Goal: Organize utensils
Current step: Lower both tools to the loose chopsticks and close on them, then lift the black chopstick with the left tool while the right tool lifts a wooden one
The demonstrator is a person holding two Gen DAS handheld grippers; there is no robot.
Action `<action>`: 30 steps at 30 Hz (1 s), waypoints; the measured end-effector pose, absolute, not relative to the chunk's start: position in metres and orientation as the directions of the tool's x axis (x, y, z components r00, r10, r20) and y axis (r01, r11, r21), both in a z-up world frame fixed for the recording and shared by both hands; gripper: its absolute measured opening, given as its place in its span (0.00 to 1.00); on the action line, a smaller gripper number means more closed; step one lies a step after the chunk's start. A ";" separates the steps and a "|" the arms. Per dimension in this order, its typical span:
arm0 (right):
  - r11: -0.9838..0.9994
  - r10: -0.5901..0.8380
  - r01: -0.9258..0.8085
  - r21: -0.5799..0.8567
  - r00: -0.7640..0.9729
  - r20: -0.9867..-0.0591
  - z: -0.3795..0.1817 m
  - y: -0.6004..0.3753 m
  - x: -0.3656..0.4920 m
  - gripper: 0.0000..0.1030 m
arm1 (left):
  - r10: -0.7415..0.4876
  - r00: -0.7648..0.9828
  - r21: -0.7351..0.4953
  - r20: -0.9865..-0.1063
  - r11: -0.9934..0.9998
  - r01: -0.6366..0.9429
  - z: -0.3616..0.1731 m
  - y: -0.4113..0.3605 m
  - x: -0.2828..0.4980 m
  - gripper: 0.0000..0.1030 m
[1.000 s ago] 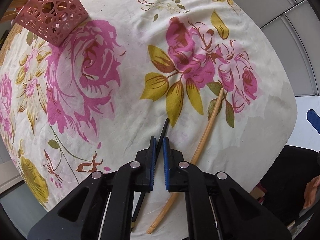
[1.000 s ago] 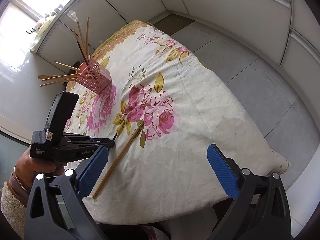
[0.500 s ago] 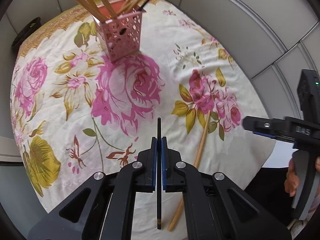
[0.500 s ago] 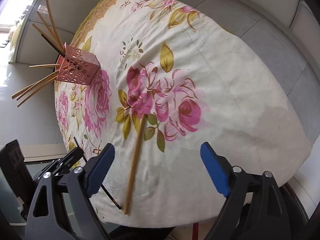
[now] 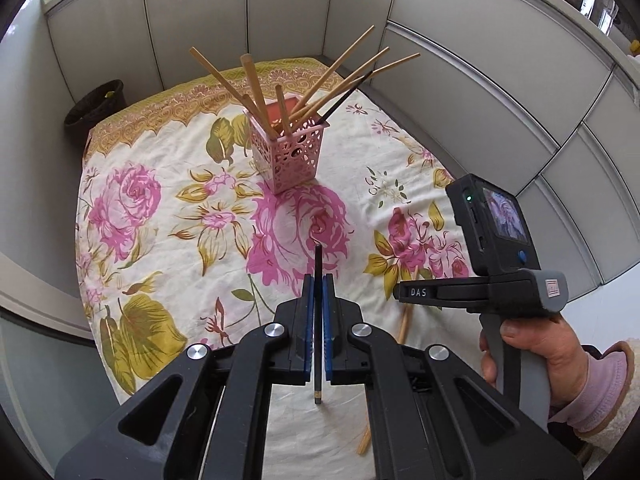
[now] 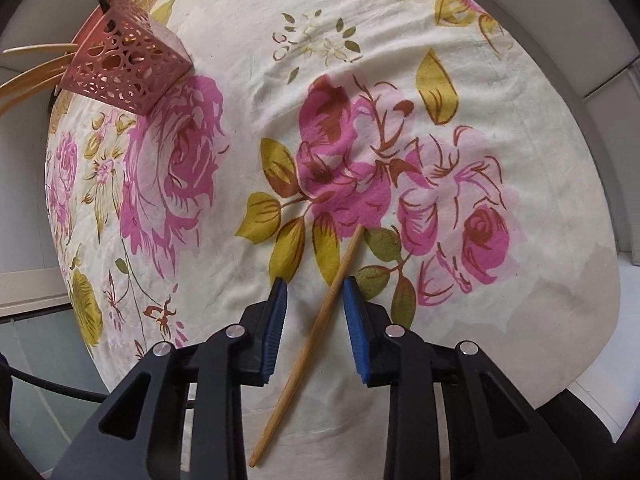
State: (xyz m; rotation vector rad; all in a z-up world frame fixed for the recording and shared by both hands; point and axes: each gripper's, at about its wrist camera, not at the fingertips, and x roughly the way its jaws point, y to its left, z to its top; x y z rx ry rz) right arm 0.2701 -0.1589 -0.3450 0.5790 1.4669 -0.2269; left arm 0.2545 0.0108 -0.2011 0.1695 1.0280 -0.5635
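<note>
Here, a table (image 5: 132, 344) draped in a cream cloth printed with pink roses and olive leaves fills both views. Toward its far end stands a pink perforated holder (image 5: 286, 152), upright, with several wooden chopsticks and one dark one fanning out of its open top; in the right wrist view the same holder (image 6: 124, 66) sits at the upper left. The right gripper (image 6: 314, 312), seen from the left wrist view as a black handheld unit (image 5: 404, 294) grasped by the person's hand (image 5: 536, 344), hovers low over the cloth with its blue pads apart, straddling a wooden chopstick (image 6: 310, 340) that lies flat on the table near the front edge, its far tip beside a printed leaf. Neither pad clearly touches it. The left gripper (image 5: 316, 320) has its blue pads pressed together on a black chopstick (image 5: 318, 258), which is lifted off the cloth and points toward the holder, well apart from it.
</note>
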 end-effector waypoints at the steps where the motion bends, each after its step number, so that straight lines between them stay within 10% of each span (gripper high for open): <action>1: 0.849 0.172 0.484 0.211 0.126 -0.977 -0.343 -0.157 0.271 0.09 | -0.360 0.398 -0.122 -0.844 0.851 0.511 -0.199 0.013 0.254 0.03; 30: 0.918 0.124 0.104 0.382 0.841 -0.527 -0.081 -0.234 0.170 0.06 | -0.445 0.757 -0.185 -0.477 0.894 0.409 -0.034 -0.006 0.255 0.03</action>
